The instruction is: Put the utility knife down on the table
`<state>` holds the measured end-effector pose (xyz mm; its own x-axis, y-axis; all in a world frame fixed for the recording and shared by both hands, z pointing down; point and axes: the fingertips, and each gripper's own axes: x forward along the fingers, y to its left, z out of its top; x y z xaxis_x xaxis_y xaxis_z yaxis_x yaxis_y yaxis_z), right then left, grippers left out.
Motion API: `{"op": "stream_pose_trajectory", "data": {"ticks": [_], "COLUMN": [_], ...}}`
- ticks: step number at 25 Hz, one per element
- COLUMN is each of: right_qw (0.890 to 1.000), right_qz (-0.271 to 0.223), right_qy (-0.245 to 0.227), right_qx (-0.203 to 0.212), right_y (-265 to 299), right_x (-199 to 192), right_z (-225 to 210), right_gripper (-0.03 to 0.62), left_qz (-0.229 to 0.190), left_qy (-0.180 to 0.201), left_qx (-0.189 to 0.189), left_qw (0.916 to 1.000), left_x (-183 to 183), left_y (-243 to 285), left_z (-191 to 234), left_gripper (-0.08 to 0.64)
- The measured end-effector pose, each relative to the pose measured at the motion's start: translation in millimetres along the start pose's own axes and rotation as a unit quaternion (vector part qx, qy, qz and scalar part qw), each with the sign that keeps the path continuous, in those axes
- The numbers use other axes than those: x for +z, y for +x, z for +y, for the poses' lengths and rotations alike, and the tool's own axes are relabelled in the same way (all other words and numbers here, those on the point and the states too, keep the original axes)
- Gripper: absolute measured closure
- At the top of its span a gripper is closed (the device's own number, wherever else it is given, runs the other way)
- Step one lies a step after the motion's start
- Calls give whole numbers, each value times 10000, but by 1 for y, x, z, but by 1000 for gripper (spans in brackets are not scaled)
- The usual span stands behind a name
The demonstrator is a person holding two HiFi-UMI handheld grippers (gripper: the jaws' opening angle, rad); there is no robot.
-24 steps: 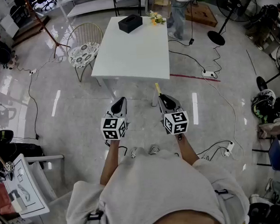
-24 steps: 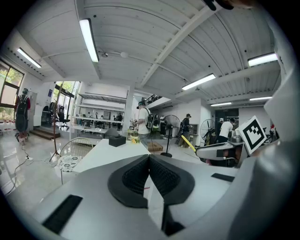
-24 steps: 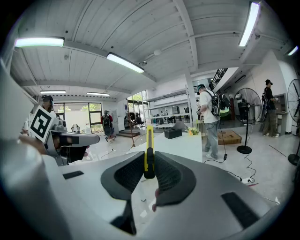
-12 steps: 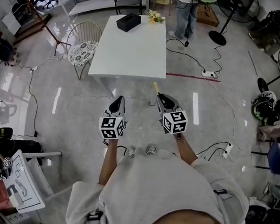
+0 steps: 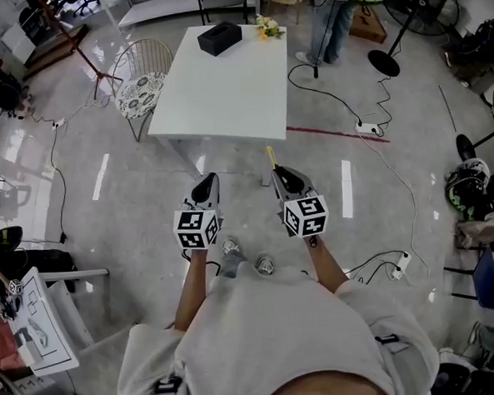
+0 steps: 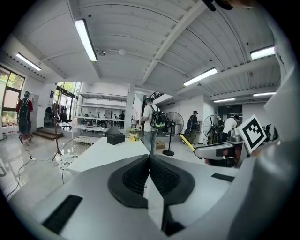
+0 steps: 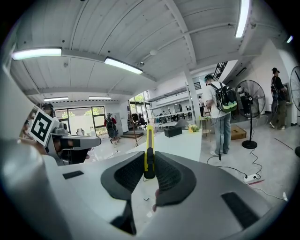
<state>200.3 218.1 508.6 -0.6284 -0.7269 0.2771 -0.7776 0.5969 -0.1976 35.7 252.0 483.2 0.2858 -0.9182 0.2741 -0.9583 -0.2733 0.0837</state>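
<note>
Jaws of the right gripper (image 7: 149,159) are clamping the knife (image 7: 149,138), tip forward, for transfer to the table (image 5: 224,102) ahead, while the left gripper (image 6: 149,159) is hovering alongside, jaws together and empty.

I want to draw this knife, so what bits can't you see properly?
- Knife: its back end is hidden inside the right gripper, right gripper view; blade too small to tell.
- Box on the table: too small in head view to tell what it is.
- Standing person: cut off by head view's top edge.
</note>
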Motion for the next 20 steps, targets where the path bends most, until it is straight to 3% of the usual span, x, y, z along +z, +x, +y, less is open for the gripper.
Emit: {"op": "stream_pose_trajectory", "data": {"ticks": [10,20], "right_qw": [9998,9987], "right_qz": [19,-116], "right_qy": [-17,-162], "right_qx": [-205,-465], "right_y": [53,146], "right_x": [11,67], "right_z": [-23,-28], "right_gripper": [509,509], "left_qz": [-70,-343], "left_qy": [-75,-30], "left_qx": [-206,-462], "left_qw": [9997,9983], "left_x": [7,60], "left_y": [59,125], "left_z": [35,114], "left_gripper": [540,540]}}
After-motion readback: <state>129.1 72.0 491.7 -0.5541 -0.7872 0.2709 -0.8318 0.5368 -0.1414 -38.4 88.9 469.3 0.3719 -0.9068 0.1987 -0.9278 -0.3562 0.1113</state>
